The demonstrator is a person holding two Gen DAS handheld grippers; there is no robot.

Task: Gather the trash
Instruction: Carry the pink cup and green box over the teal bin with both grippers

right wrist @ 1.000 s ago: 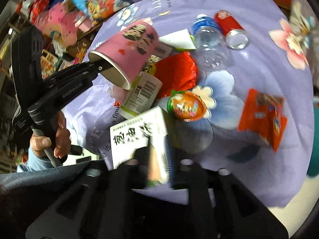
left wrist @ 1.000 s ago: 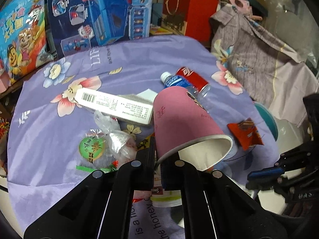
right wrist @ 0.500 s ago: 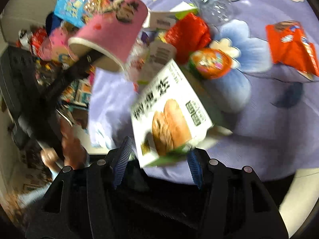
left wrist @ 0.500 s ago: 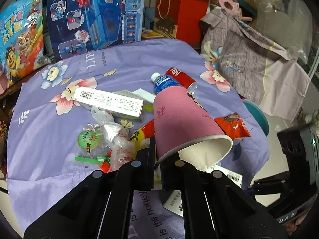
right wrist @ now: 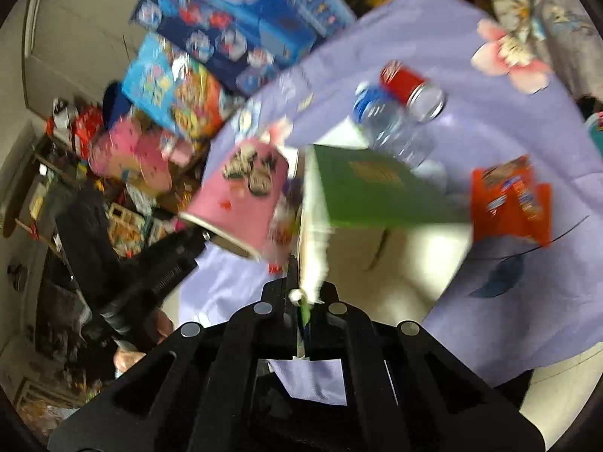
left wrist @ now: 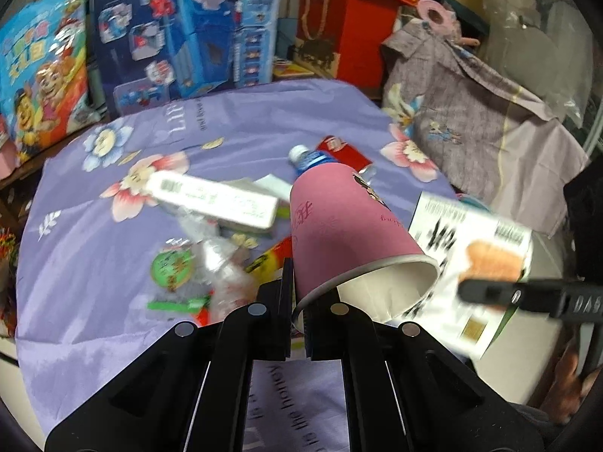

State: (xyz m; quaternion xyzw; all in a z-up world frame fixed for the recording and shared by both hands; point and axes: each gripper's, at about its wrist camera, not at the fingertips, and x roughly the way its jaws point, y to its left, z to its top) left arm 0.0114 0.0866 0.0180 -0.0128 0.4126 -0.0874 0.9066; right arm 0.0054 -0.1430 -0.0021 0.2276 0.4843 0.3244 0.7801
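Note:
My left gripper point(left wrist: 299, 293) is shut on the rim of a pink paper cup point(left wrist: 346, 233), held tilted above the purple flowered tablecloth point(left wrist: 94, 271). The cup also shows in the right wrist view point(right wrist: 241, 196). My right gripper point(right wrist: 305, 297) is shut on the edge of a green and white snack box point(right wrist: 377, 203), lifted off the table; the box shows blurred in the left wrist view point(left wrist: 475, 263). On the cloth lie a clear water bottle point(right wrist: 392, 128), a red can point(right wrist: 414, 83), an orange snack packet point(right wrist: 512, 199), a long white carton point(left wrist: 215, 199) and crumpled wrappers point(left wrist: 211, 263).
Toy boxes point(left wrist: 181, 30) and red gift bags point(left wrist: 339, 45) stand behind the table. A chair draped in grey cloth point(left wrist: 471, 120) is at the far right. The table's near edge point(left wrist: 75, 376) drops to the floor.
My right gripper has lifted the snack box higher and turned it, so its green side faces me and it sits close beside the cup. The left gripper has drawn back slightly with the cup.

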